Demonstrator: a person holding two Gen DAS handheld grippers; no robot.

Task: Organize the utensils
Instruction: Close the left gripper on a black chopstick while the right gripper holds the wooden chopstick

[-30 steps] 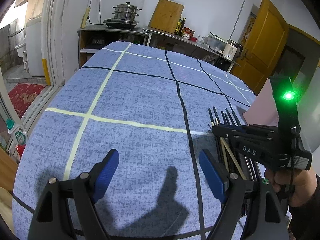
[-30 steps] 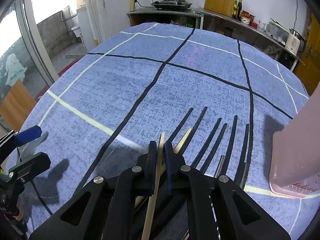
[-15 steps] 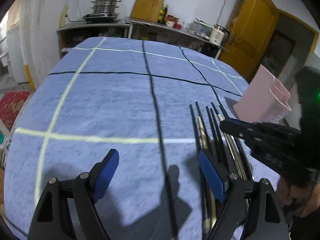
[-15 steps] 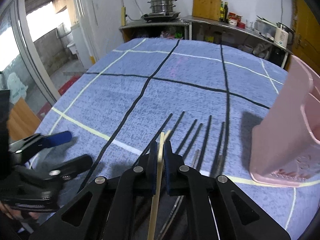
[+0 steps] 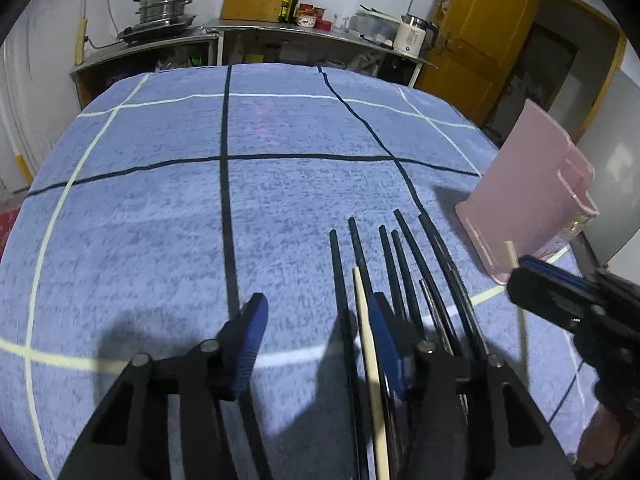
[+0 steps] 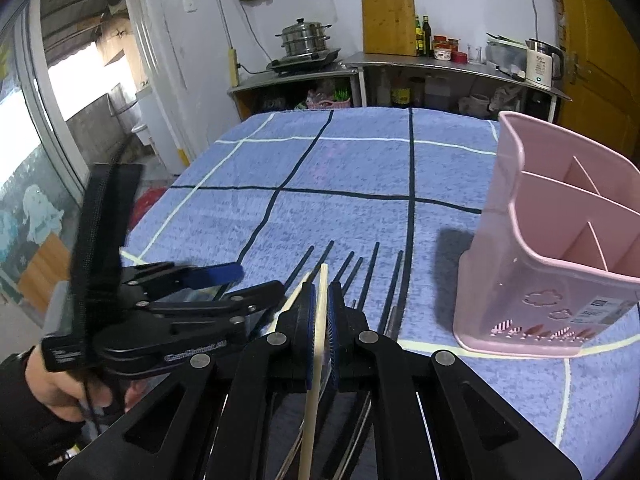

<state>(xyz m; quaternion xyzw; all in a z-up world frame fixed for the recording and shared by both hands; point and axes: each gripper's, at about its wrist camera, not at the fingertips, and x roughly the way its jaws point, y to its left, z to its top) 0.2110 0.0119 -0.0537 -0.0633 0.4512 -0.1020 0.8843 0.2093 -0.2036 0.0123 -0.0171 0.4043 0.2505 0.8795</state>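
The right gripper (image 6: 319,312) has its jaws clamped on a pale chopstick (image 6: 316,344). The left gripper (image 5: 316,332), at its 9 o'clock, has jaws apart and just been closing, with a black chopstick (image 5: 340,280) and a second pale chopstick (image 5: 366,320) between them. The pink holder (image 6: 560,264) stands at 2 o'clock near the table (image 5: 160,208) edge; bare cloth lies open toward 12.

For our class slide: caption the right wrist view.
Right tool grips a pale chopstick beside the pink holder.
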